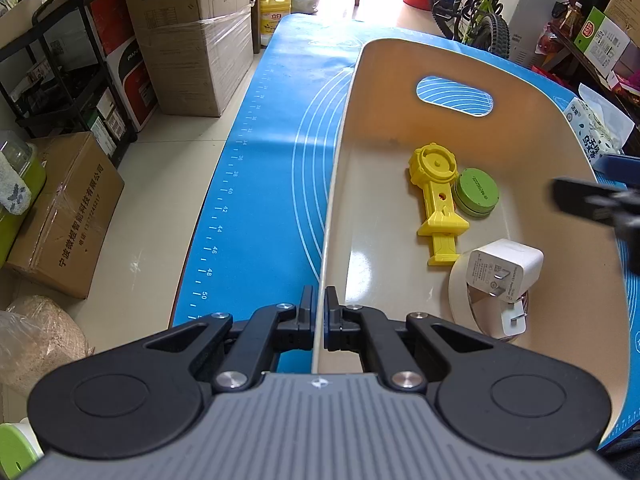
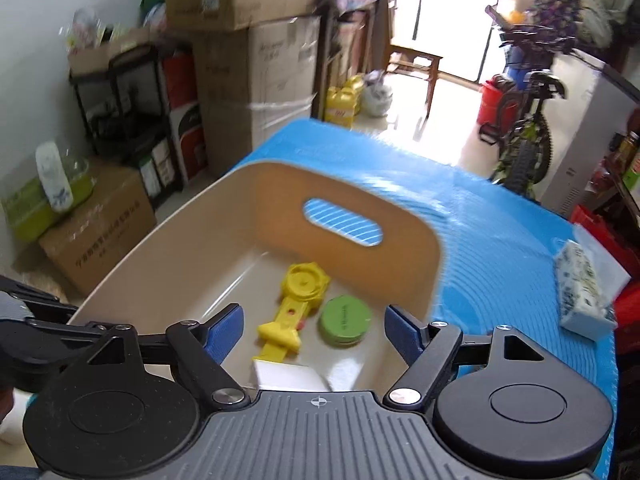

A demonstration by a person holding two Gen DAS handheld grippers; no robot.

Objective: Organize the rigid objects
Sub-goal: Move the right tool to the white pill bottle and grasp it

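The left gripper (image 1: 319, 308) pinches the bin (image 1: 400, 64) wall, thin, stiff and probably light. The right gripper's (image 2: 314, 330) fingers stand spread and empty above the hard charger (image 1: 506, 268), best taken across its flat sides.

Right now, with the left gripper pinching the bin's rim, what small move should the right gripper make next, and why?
Probably lift the right gripper clear of the bin: its jaws stand open and empty, and the white charger, yellow toy and green disc already lie inside.
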